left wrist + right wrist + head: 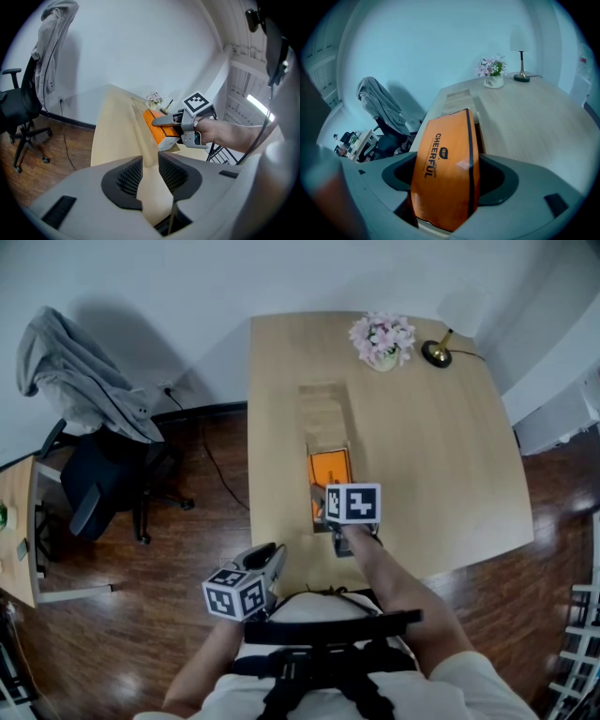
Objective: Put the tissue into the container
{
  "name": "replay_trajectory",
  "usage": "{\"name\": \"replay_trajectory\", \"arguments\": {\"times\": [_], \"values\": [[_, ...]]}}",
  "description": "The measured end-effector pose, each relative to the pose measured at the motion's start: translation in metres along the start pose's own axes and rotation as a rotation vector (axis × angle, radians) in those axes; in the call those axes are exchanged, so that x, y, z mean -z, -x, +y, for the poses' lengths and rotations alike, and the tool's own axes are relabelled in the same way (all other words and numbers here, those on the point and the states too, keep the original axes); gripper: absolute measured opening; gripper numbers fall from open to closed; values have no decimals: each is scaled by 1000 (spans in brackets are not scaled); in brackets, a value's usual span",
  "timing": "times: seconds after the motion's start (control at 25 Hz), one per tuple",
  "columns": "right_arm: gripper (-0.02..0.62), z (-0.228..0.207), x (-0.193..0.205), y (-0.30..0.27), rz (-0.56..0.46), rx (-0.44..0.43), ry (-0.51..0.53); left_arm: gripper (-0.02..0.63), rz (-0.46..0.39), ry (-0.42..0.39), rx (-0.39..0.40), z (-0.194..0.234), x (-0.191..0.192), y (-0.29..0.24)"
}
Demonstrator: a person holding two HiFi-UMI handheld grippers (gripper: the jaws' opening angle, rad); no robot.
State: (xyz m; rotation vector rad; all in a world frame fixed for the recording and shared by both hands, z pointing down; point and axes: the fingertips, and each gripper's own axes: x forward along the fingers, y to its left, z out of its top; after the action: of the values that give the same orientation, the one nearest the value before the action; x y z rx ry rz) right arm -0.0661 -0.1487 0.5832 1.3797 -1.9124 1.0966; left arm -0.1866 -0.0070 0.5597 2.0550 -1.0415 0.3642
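An orange tissue pack (330, 480) lies lengthwise between the jaws of my right gripper (328, 497), which is shut on it over the near part of the light wooden table (441, 465). In the right gripper view the tissue pack (447, 159) fills the gap of that gripper (445, 190). A long open wooden container (323, 416) stands just beyond the pack, and the right gripper view shows the container (458, 99) ahead. My left gripper (272, 557) hangs off the table's near left corner; in its own view this left gripper (150, 174) is slightly open with nothing between its pads.
A pot of pink flowers (382, 340) and a brass lamp (437, 352) stand at the table's far edge. Left of the table is an office chair (98, 493) with a grey garment (80, 371) over it. A second desk (14, 521) shows at the far left.
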Motion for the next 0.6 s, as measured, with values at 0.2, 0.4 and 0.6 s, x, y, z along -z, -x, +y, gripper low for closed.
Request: {"name": "replay_trajectory", "arguments": {"times": [0.2,0.4,0.6], "values": [[388,-2,0,0,-1,1,-30,94,3,-1,-6,0,0,1],[390,1,2,3,6,-24,-44,94,8,-6,-6,0,2,2],[391,4,5,6,17,-43,-69,94,12,-15,-7,-2,3,3]]}}
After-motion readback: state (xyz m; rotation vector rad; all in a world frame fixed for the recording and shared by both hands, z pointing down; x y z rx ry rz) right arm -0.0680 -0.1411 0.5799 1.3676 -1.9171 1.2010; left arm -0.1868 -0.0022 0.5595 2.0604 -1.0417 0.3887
